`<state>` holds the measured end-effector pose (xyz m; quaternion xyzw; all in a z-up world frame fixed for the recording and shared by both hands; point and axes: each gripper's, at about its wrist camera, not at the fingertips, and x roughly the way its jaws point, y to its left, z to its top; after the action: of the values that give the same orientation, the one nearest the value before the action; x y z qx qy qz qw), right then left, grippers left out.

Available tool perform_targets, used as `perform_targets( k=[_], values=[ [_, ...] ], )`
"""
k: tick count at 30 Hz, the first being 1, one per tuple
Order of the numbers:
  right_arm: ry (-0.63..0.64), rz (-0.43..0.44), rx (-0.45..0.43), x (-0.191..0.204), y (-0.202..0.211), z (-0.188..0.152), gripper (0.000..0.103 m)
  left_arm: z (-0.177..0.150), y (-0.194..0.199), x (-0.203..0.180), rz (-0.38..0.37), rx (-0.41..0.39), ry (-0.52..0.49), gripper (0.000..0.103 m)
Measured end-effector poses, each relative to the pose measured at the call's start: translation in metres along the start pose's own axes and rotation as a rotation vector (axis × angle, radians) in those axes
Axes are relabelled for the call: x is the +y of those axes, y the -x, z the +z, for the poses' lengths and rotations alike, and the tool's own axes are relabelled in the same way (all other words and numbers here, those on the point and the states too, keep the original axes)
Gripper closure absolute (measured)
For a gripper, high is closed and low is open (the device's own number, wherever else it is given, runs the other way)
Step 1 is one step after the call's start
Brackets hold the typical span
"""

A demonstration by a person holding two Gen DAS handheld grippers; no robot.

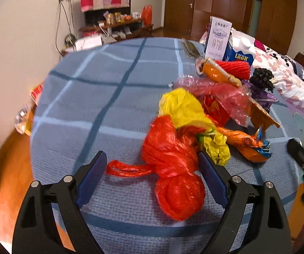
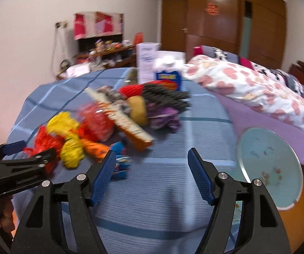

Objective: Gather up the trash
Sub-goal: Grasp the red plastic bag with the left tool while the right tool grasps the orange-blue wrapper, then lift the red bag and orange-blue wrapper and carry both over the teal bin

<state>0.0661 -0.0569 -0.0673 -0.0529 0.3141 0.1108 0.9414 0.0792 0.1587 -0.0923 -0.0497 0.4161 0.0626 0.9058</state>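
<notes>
A heap of trash lies on the blue checked bedcover (image 1: pixel 109 110). It holds a crumpled red plastic bag (image 1: pixel 173 169), a yellow bag (image 1: pixel 183 108), a pink clear bag (image 1: pixel 221 97), an orange snack wrapper (image 1: pixel 245 141) and a long orange box (image 1: pixel 219 74). My left gripper (image 1: pixel 152 163) is open, with the red bag lying between its blue pads, unpressed. My right gripper (image 2: pixel 151 153) is open over bare cover, right of the heap, with a blue wrapper (image 2: pixel 120 165) by its left finger. The same red bag (image 2: pixel 46 141) and yellow bag (image 2: pixel 71 150) show blurred there.
A white carton (image 1: pixel 217 38) and a blue box (image 1: pixel 240 55) stand behind the heap, with red (image 1: pixel 234 67) and black (image 1: pixel 262 78) knitted things. A floral quilt (image 2: pixel 247 89) lies to the right. A pale blue basin (image 2: pixel 268 165) sits beside the bed. A cluttered shelf (image 1: pixel 113 25) stands at the far wall.
</notes>
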Motion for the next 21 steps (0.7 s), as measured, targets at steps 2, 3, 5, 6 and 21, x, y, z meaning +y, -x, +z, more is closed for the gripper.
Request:
perform_targets(
  k=[2, 3, 5, 6, 21],
  values=[
    [0.039, 0.027, 0.012, 0.012, -0.007, 0.001, 0.035, -0.003, -0.004, 0.001, -0.014, 0.015, 0.007, 0.018],
    [0.052, 0.037, 0.021, 0.017, -0.011, 0.002, 0.038, -0.003, -0.005, 0.003, -0.017, 0.019, 0.014, 0.019],
    [0.059, 0.066, 0.057, 0.023, -0.024, 0.005, 0.041, -0.004, -0.008, 0.006, -0.024, 0.029, 0.024, 0.024],
    [0.055, 0.086, 0.079, 0.025, -0.031, 0.007, 0.042, -0.004, -0.009, 0.006, -0.022, 0.026, 0.023, 0.029],
    [-0.001, 0.268, 0.178, 0.029, -0.034, 0.004, 0.077, 0.001, 0.000, 0.013, -0.045, -0.024, 0.014, 0.067]
  ],
)
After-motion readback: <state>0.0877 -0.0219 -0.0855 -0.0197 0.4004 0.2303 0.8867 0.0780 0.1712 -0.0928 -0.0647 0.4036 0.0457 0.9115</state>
